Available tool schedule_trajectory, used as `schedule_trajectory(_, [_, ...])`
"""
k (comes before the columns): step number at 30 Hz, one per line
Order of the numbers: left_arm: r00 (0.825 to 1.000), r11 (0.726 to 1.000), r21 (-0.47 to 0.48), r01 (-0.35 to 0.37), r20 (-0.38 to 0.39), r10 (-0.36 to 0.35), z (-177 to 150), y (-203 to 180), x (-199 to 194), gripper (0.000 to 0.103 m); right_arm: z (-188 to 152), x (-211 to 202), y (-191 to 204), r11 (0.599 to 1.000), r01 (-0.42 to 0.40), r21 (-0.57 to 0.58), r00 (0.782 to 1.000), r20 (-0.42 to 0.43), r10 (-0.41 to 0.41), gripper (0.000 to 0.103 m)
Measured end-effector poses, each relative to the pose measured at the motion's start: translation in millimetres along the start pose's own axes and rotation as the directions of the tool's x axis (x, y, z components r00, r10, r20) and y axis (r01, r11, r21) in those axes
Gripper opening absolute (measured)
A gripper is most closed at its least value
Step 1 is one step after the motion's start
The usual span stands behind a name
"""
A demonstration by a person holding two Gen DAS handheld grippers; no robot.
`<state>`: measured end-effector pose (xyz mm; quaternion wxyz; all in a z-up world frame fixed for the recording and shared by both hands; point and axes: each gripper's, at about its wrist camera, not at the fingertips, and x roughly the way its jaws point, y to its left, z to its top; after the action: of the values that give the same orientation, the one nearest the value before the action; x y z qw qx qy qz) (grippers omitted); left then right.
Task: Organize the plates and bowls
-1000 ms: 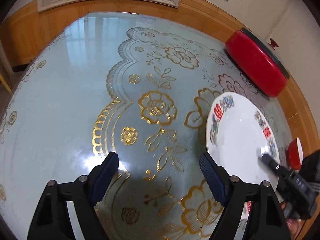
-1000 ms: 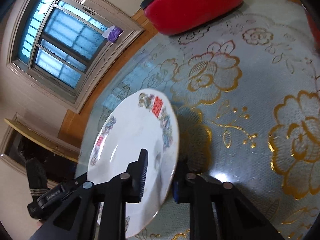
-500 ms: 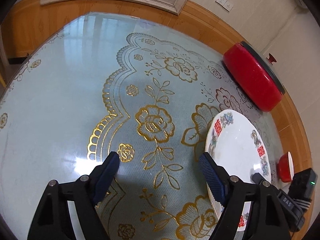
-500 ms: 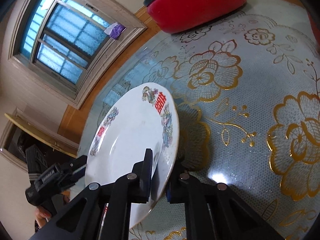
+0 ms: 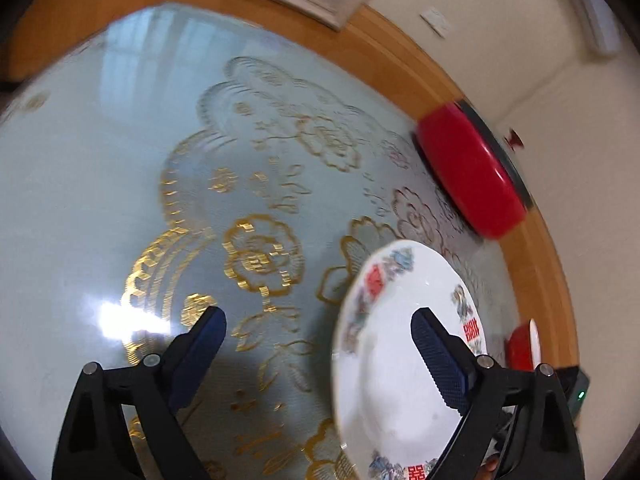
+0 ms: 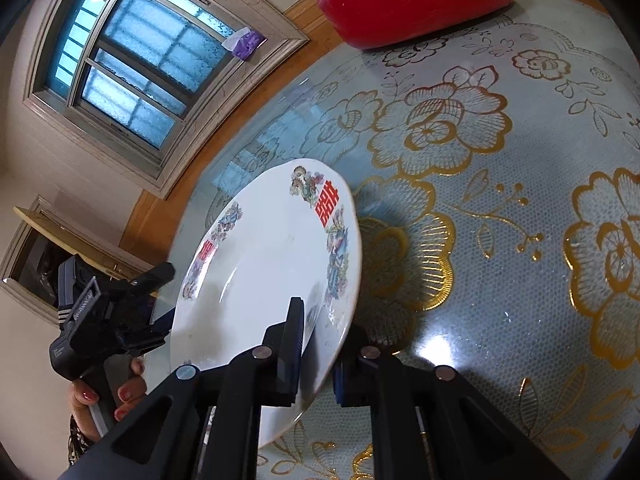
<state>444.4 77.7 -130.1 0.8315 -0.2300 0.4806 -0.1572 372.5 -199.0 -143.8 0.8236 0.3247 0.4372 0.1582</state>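
The white plate (image 6: pixel 256 280) is off the worktop (image 6: pixel 500 240), tilted steeply with its face turned toward the window (image 6: pixel 136 64) side and its far rim leaning out over the patterned cover. It is round, so it has no long axis; its rim runs from the right tongs (image 6: pixel 316 340) up and away toward the wooden edge. The right tongs are clamped on its near rim, one pad on the face and the other behind the back. It looks like glazed porcelain, smooth and shiny, shallow in the middle, with a band of small coloured flower sprays and red double-character marks round the border.

The left tongs (image 5: pixel 320 356) stand wide apart and have just been opening further; nothing is pressed between them. From that side the plate (image 5: pixel 392 360) sits behind the right-hand pad, and whether that pad touches it I cannot tell. A hand (image 6: pixel 116 392) grips the left tool's handle.

The worktop is round, with a pale blue cover, glossy, finely dimpled, printed with gold flowers and scalloped borders, and a warm wooden rim. At its far edge lies a fat red drum-shaped thing (image 5: pixel 472 176) with a dark rim. A small red bowl (image 5: pixel 522 346) sits near the wooden edge beyond the plate.
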Motion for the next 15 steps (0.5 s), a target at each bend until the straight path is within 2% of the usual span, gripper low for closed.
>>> schedule_trajectory(2, [1.000, 1.000, 0.030, -0.001, -0.001, 0.001, -2, -9, 4, 0.089, 0, 0, -2, 1.000, -0.009, 0.007, 1.000, -0.003, 0.009, 0.011])
schedule_trajectory(5, [1.000, 0.997, 0.080, -0.007, -0.011, 0.008, -5, -19, 11, 0.071, 0, 1, -5, 0.999, -0.025, 0.021, 1.000, -0.006, 0.025, 0.011])
schedule_trajectory(7, [0.999, 0.995, 0.099, -0.013, -0.029, 0.016, -5, -24, 16, 0.048, 1, 1, -5, 0.999, -0.027, 0.023, 1.000, -0.008, 0.027, 0.011])
schedule_trajectory(9, [0.999, 0.995, 0.096, -0.019, -0.036, 0.023, -4, -24, 19, 0.042, 1, 1, -6, 0.999, -0.030, 0.025, 0.999, -0.009, 0.031, 0.011])
schedule_trajectory(12, [0.999, 0.995, 0.098, -0.023, -0.042, 0.027, -4, -23, 20, 0.027, 2, 1, -9, 0.999, -0.040, 0.034, 0.999, -0.011, 0.040, 0.011])
schedule_trajectory(15, [0.998, 0.991, 0.119, -0.053, -0.027, 0.056, -8, -27, 17, 0.027, 4, 2, -10, 0.999, -0.037, 0.012, 0.999, -0.019, 0.037, 0.011])
